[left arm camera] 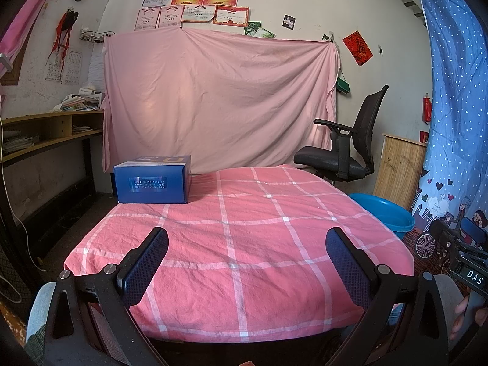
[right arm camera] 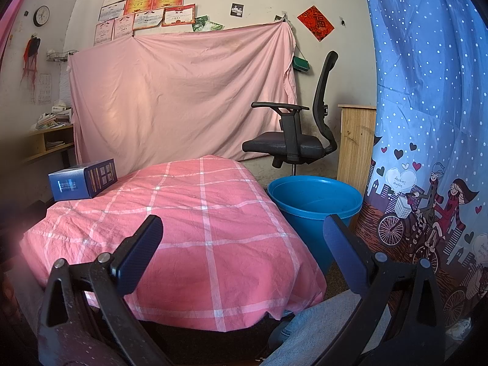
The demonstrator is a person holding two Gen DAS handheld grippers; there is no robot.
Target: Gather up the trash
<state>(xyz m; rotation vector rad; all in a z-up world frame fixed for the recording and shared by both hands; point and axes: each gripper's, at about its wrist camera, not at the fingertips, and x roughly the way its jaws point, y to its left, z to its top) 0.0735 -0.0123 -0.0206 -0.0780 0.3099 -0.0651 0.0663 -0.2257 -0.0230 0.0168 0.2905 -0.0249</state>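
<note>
Both black two-finger grippers, left (left arm camera: 247, 262) and right (right arm camera: 242, 254), are held wide apart and empty over the pink checked cloth (left arm camera: 244, 244); the glossy blue cardboard box (left arm camera: 152, 180) sits at its far left corner, the round blue plastic bucket (right arm camera: 314, 204) on the floor to the right; a one-sided pinch could slip on the box's glossy faces, or the box could be nudged off the edge.

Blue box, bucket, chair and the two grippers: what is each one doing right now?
Blue box: closed, lying on the far left corner of the checked cloth.
Blue bucket: upright on the floor beside the table, nothing visible inside.
Office chair: nobody sitting in it.
Left gripper: open, holding nothing.
Right gripper: open, holding nothing.
</note>
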